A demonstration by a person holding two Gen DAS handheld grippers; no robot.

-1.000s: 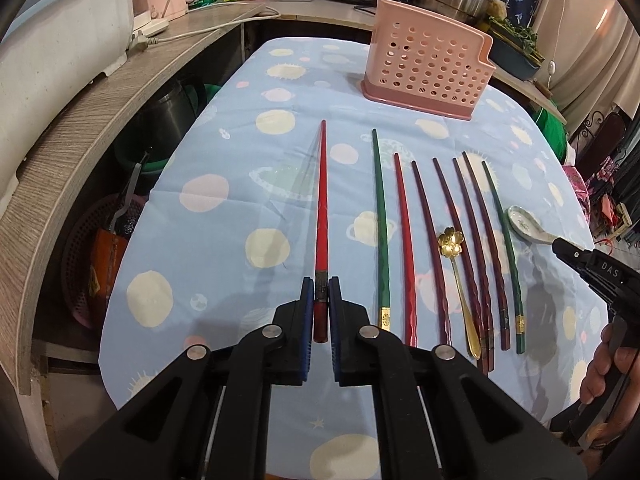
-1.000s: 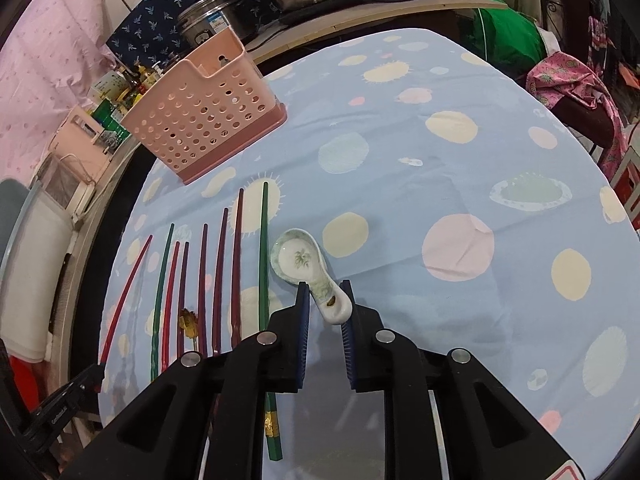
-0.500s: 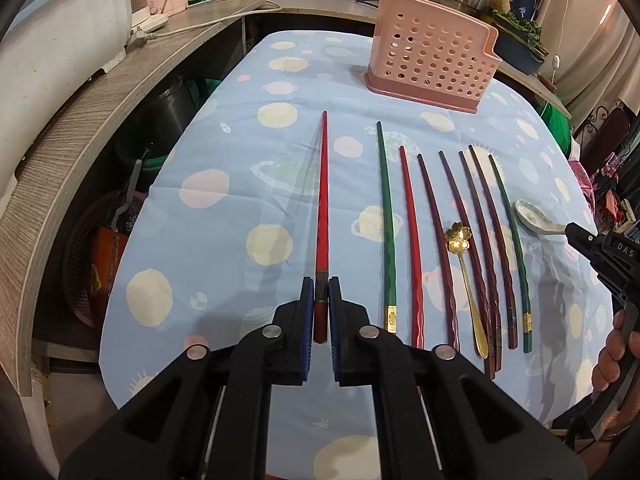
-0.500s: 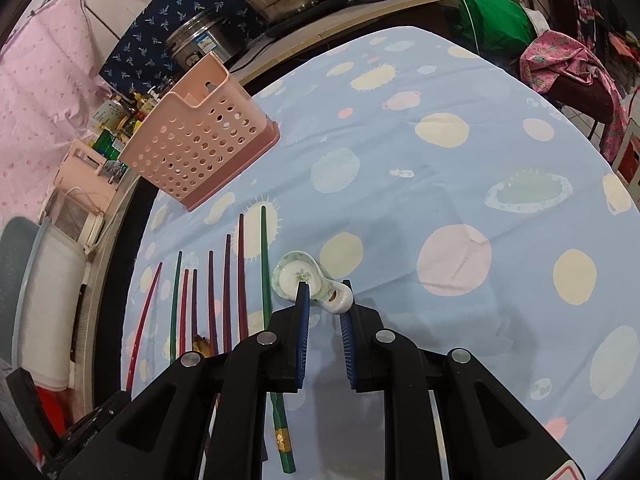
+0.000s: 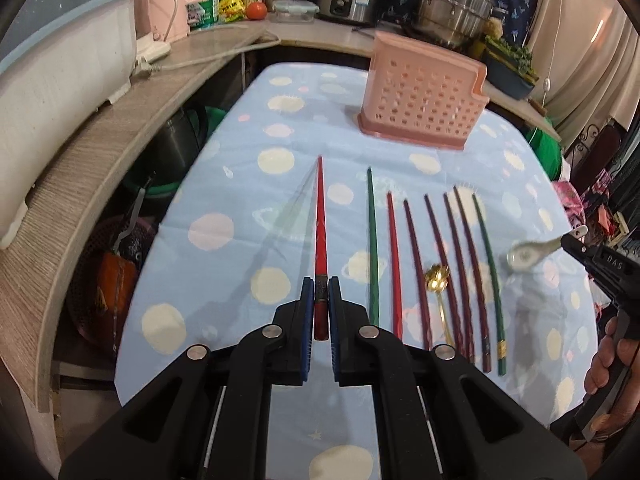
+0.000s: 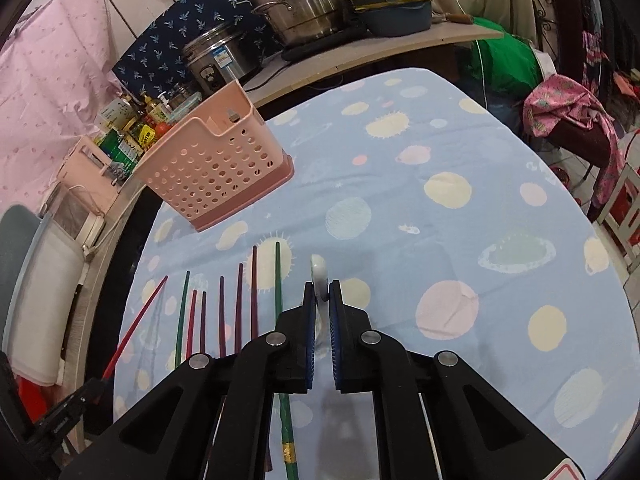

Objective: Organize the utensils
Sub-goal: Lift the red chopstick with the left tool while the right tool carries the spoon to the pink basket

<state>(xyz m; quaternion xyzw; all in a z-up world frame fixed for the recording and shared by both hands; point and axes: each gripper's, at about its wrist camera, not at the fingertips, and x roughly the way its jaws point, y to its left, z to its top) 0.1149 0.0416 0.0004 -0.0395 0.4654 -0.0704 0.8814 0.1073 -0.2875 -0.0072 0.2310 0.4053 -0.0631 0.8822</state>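
Note:
My left gripper (image 5: 321,284) is shut on the thick end of a red chopstick (image 5: 320,232), which hangs tilted above the tablecloth with its shadow beside it. The right gripper (image 6: 321,288) has its jaws closing tight on the handle of a white ceramic spoon (image 6: 319,268). That spoon (image 5: 528,254) also shows in the left wrist view, held clear of the table. Several chopsticks, green (image 5: 373,248), red and dark maroon, lie in a row with a gold flower spoon (image 5: 438,276) among them. The pink perforated basket (image 5: 424,96) stands upright beyond the row.
A blue spotted tablecloth (image 5: 248,184) covers the table. A wooden counter (image 5: 80,152) curves along the left and back with a rice cooker, steel pots and bottles. Pots and a red basket sit under it. A hand (image 5: 608,364) grips the right tool.
Both grippers have risen. The red chopstick has come up off the cloth in the left one. The spoon has left the table in the right one and now stands on edge.

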